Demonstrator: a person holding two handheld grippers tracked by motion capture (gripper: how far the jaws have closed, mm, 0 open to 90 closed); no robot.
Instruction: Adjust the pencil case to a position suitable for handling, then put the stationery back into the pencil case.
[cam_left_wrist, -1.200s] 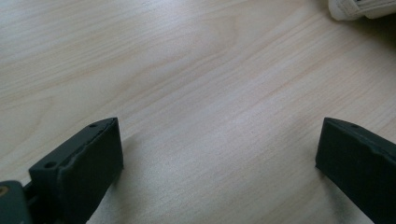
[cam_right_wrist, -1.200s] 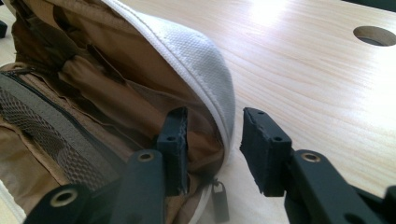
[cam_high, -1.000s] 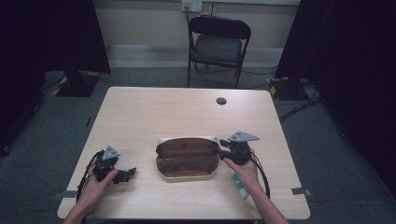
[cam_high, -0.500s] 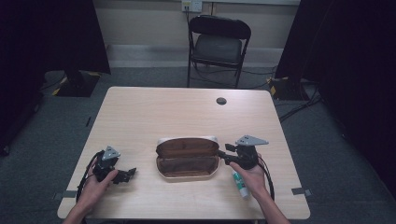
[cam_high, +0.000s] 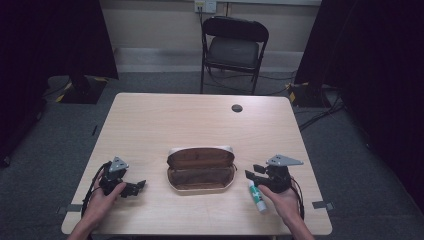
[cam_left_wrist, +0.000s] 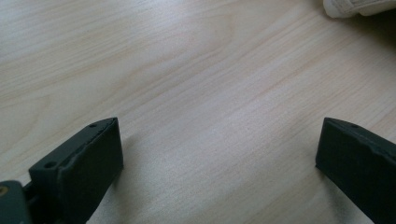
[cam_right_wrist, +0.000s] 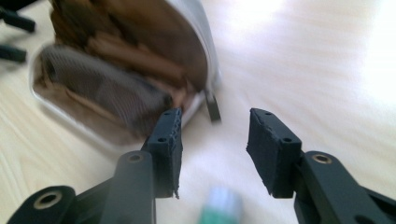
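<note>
Lying beside the right claw (cam_high: 256, 176), jaws parted and empty, the glue stick (cam_high: 258, 197) points toward the open case (cam_high: 201, 168).

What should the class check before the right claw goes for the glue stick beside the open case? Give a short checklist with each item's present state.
1. Case open, lid up: ok.
2. Case interior free for the stick: cannot tell; the right claw view is blurred.
3. Glue stick lying on the table, right of the case: ok.
4. Right claw holds nothing, its jaws apart with bare table between: ok.
5. Right claw lined up on the stick: not ok; it points at the case's zip end and the stick lies under it.
6. Left claw open, away from the case: ok.
</note>
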